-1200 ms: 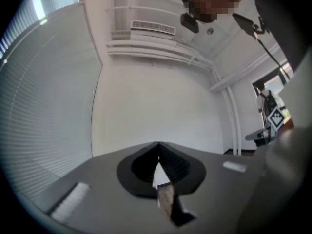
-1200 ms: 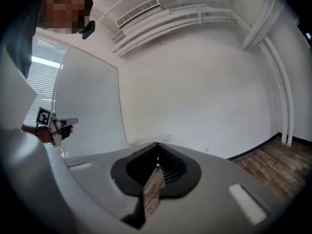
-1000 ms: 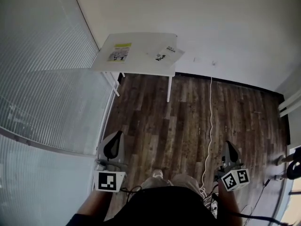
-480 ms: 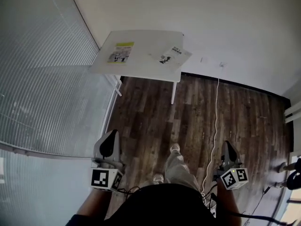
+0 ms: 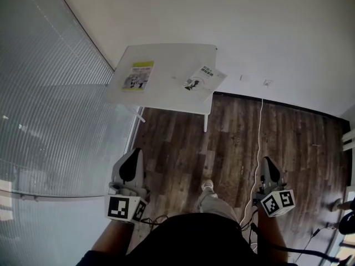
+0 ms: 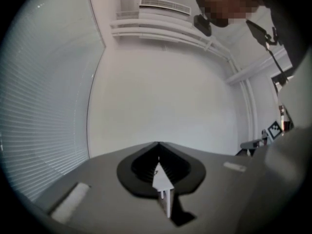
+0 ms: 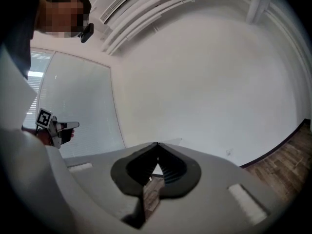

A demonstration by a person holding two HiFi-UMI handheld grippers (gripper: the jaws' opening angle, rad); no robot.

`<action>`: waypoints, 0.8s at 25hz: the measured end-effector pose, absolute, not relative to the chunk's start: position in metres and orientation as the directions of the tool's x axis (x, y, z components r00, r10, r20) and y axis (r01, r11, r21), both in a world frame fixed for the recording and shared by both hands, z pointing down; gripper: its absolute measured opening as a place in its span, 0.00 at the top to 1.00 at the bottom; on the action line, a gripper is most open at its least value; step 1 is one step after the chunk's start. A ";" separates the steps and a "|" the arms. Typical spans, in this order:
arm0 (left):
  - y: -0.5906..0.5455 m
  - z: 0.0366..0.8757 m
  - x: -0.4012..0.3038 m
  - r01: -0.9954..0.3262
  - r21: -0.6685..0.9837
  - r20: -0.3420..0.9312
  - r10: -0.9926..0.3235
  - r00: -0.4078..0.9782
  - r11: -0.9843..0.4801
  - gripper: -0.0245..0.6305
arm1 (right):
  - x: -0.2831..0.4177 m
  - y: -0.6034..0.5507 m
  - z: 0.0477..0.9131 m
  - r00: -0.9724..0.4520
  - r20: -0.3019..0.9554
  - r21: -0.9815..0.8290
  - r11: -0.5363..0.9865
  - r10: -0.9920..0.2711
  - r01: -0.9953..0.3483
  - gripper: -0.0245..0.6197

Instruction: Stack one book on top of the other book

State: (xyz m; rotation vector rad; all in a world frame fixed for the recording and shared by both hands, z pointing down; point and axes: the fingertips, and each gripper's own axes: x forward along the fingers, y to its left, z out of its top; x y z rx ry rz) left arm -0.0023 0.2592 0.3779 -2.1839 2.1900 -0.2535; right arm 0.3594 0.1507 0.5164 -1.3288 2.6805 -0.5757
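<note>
Two books lie on the worktop (image 5: 166,62), well apart. The left book (image 5: 138,75) is near its left side. The right book (image 5: 203,80) sticks out over its right edge. A cable (image 5: 258,143) lies on the floor (image 5: 183,143), right of the worktop.

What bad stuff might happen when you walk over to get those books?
The white cable trails across the floor beside the person's shoe, so a foot might catch it. The right-hand book pokes past the table edge; a clumsy nudge might knock it off.
</note>
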 end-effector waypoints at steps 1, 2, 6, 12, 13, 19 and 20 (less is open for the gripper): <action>0.251 0.374 -0.002 -0.989 -0.148 0.081 -0.997 -0.009 -0.003 0.95 | 0.359 0.143 0.518 -0.619 0.086 -0.376 0.550 -0.780 -0.746 0.96; 0.244 0.370 -0.002 -0.988 -0.155 0.076 -0.997 -0.013 0.001 0.95 | 0.359 0.136 0.520 -0.624 0.091 -0.378 0.552 -0.776 -0.743 0.96; 0.221 0.369 -0.011 -0.987 -0.152 0.075 -0.995 -0.062 0.050 0.95 | 0.352 0.098 0.529 -0.649 0.102 -0.387 0.571 -0.754 -0.724 0.96; 0.201 0.377 -0.015 -0.980 -0.163 0.078 -0.989 -0.126 0.112 0.95 | 0.329 0.046 0.532 -0.706 0.093 -0.377 0.631 -0.702 -0.678 0.96; 0.198 0.378 -0.016 -0.980 -0.160 0.083 -0.988 -0.133 0.118 0.95 | 0.326 0.039 0.534 -0.709 0.098 -0.383 0.631 -0.698 -0.674 0.96; 0.188 0.393 -0.043 -0.973 -0.169 0.114 -0.977 -0.178 0.158 0.95 | 0.296 0.011 0.538 -0.739 0.120 -0.380 0.658 -0.663 -0.651 0.96; 0.183 0.395 -0.051 -0.973 -0.161 0.112 -0.976 -0.185 0.166 0.95 | 0.290 0.007 0.539 -0.742 0.123 -0.382 0.659 -0.659 -0.648 0.96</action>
